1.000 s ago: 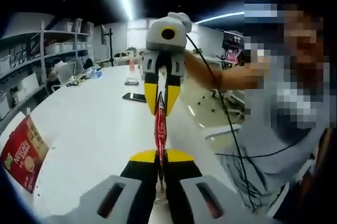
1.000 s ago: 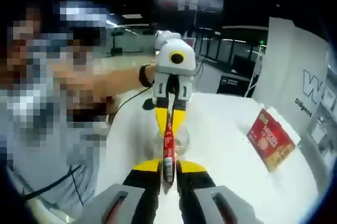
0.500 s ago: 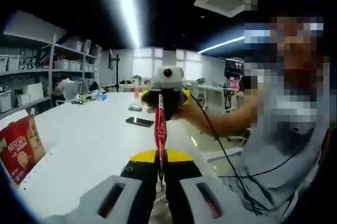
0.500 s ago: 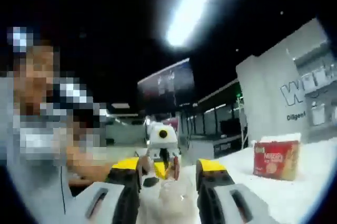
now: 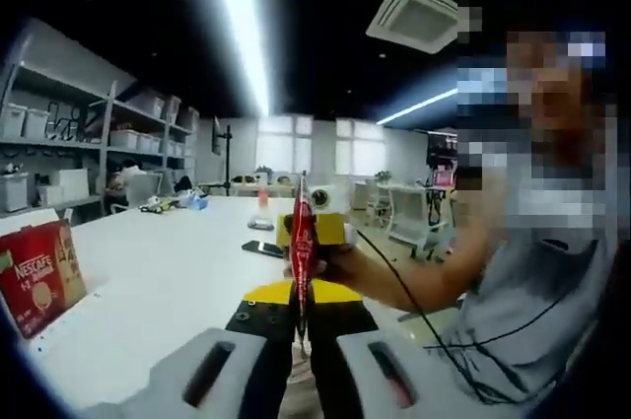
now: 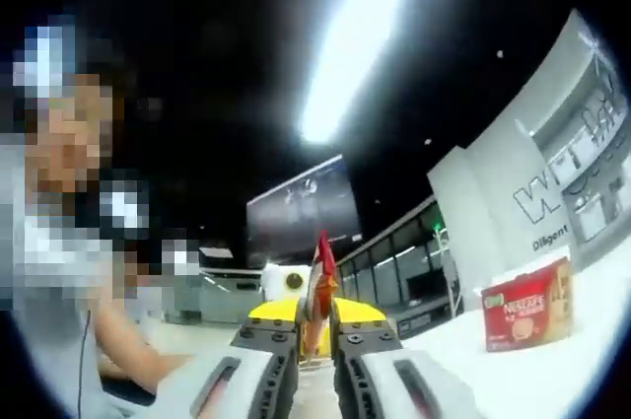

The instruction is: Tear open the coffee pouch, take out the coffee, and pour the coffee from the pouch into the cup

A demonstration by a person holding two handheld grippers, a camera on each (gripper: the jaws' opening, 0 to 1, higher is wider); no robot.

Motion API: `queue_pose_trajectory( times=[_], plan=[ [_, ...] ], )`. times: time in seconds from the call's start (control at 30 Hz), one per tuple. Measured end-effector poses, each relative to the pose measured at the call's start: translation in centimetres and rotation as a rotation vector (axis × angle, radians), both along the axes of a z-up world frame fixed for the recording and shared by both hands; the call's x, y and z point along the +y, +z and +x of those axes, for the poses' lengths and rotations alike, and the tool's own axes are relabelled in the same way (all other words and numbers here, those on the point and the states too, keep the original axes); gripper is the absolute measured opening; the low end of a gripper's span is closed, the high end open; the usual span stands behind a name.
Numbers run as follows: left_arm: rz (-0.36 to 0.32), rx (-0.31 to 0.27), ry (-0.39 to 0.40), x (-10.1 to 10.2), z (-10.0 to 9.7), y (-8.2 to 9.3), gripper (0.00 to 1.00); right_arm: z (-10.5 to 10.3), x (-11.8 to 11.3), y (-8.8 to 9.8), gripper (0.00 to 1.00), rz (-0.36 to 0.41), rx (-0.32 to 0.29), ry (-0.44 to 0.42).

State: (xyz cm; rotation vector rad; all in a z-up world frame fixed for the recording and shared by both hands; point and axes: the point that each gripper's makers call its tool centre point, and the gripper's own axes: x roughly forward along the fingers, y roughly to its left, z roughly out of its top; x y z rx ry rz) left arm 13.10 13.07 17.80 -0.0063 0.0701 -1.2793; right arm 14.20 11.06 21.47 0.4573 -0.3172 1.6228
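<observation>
A slim red coffee pouch (image 5: 301, 237) stands upright out of my left gripper (image 5: 301, 293), whose jaws are shut on its lower end. Just behind the pouch, a person's hand holds my right gripper (image 5: 317, 229) level with its middle. In the right gripper view, my right gripper (image 6: 315, 313) has its yellow-tipped jaws drawn close around a red strip of the pouch (image 6: 320, 266), which sticks up between them. The left gripper (image 6: 289, 282) shows small and pale beyond it.
A red Nescafe box (image 5: 37, 276) stands on the white table (image 5: 168, 281) at the left, and also shows as a red box (image 6: 527, 306) at the right of the other view. A dark phone (image 5: 264, 248) lies farther back. The person's arm and cable cross on the right.
Both views have tilted up toward the ceiling. My right gripper let go of the pouch, stood open half a second ago, and has now shut around the pouch again.
</observation>
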Motion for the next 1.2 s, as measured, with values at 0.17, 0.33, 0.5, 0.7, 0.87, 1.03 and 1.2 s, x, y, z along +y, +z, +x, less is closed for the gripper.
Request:
queue_pose_trajectory(
  times=[0.17, 0.33, 0.5, 0.7, 0.87, 1.03, 1.2],
  plan=[
    [-0.040, 0.019, 0.026, 0.2, 0.8, -0.1, 0.07, 0.3, 0.5, 0.2, 0.11, -0.007, -0.067, 0.099],
    [-0.052, 0.009, 0.051, 0.5, 1.2, -0.3, 0.07, 0.4, 1.1, 0.3, 0.10, -0.054, -0.111, 0.183],
    [-0.048, -0.028, 0.081, 0.5, 1.2, -0.2, 0.07, 0.5, 1.3, 0.4, 0.10, -0.071, -0.131, 0.293],
    [-0.049, -0.057, 0.128, 0.6, 1.1, -0.5, 0.07, 0.7, 0.7, 0.0, 0.10, 0.044, -0.091, 0.334],
    [-0.034, -0.092, 0.166, 0.8, 1.2, -0.4, 0.07, 1.0, 0.4, -0.4, 0.10, 0.088, -0.076, 0.321],
    [-0.065, -0.071, 0.155, 0.6, 1.4, -0.7, 0.08, 1.0, 0.2, -0.5, 0.10, 0.094, -0.072, 0.318],
    [-0.100, -0.061, 0.150, 0.5, 1.5, -0.5, 0.13, 0.9, 0.2, -0.6, 0.10, 0.088, -0.076, 0.311]
  ],
)
